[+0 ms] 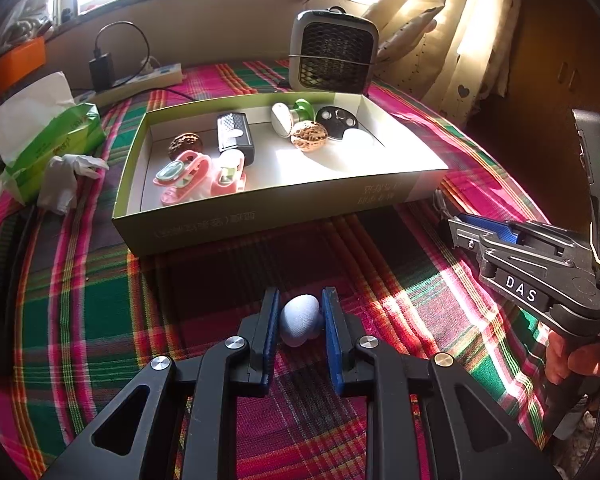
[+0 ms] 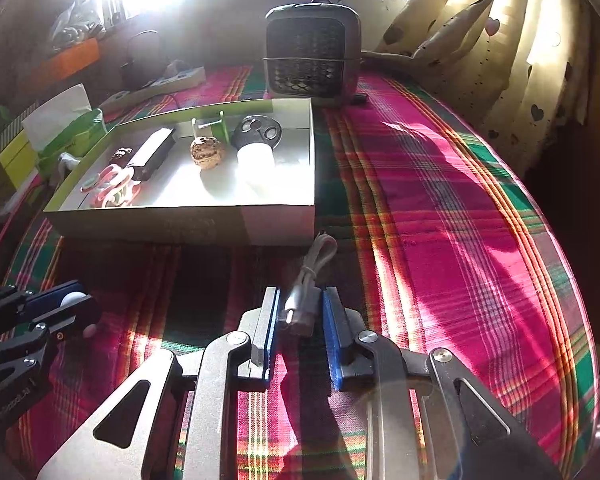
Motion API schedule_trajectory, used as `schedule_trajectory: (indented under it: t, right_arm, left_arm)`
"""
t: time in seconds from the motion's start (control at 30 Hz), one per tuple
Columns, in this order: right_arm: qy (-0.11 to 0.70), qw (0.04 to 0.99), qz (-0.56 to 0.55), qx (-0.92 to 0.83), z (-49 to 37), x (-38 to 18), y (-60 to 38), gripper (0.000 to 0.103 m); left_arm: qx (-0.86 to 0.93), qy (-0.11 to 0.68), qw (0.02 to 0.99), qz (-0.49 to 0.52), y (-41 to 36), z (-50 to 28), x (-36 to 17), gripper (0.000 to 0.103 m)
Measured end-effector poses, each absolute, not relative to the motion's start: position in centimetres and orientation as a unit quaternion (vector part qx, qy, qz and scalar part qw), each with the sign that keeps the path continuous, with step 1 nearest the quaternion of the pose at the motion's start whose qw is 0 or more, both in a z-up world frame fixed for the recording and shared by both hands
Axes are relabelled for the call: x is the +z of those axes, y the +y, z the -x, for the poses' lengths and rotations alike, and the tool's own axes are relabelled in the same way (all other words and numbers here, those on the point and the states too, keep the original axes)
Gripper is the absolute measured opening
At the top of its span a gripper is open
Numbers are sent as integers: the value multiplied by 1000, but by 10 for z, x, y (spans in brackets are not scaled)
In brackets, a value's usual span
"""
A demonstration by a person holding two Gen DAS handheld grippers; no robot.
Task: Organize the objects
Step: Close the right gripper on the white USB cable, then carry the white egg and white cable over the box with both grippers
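Observation:
On the plaid cloth, a pale egg-shaped object [image 1: 299, 319] sits pinched between the blue pads of my left gripper [image 1: 300, 300], which is shut on it. My right gripper [image 2: 300, 295] is shut on a bundled grey cable [image 2: 305, 292] whose loop reaches toward the box. In the left wrist view the right gripper [image 1: 476, 232] is at the right edge, and in the right wrist view the left gripper [image 2: 70, 300] shows at the left with the white object. Beyond both stands an open cardboard box [image 1: 260, 210] [image 2: 180, 210] holding a walnut [image 1: 309, 136], pink clips [image 1: 188, 178], a black device [image 1: 235, 136] and other small items.
A small grey fan heater [image 1: 334, 54] [image 2: 312, 52] stands behind the box. A power strip [image 1: 140, 80], a green tissue pack [image 1: 60, 136] and a crumpled tissue [image 1: 70, 178] lie to the left. Curtains [image 2: 500, 60] hang at the right. A hand [image 1: 572, 360] holds the right gripper.

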State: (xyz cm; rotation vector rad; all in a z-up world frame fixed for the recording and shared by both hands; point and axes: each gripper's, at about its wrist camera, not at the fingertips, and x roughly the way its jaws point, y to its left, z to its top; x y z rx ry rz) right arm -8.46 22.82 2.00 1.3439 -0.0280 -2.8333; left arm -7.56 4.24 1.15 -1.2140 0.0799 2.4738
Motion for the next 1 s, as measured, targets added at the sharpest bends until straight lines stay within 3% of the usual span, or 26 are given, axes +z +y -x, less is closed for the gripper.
schedule_trajectory:
  t: [1.0]
  right_arm:
    - [-15,40,-408,-912,69,30,224,20]
  left_arm:
    - [888,20,196,415,42,75,30,19]
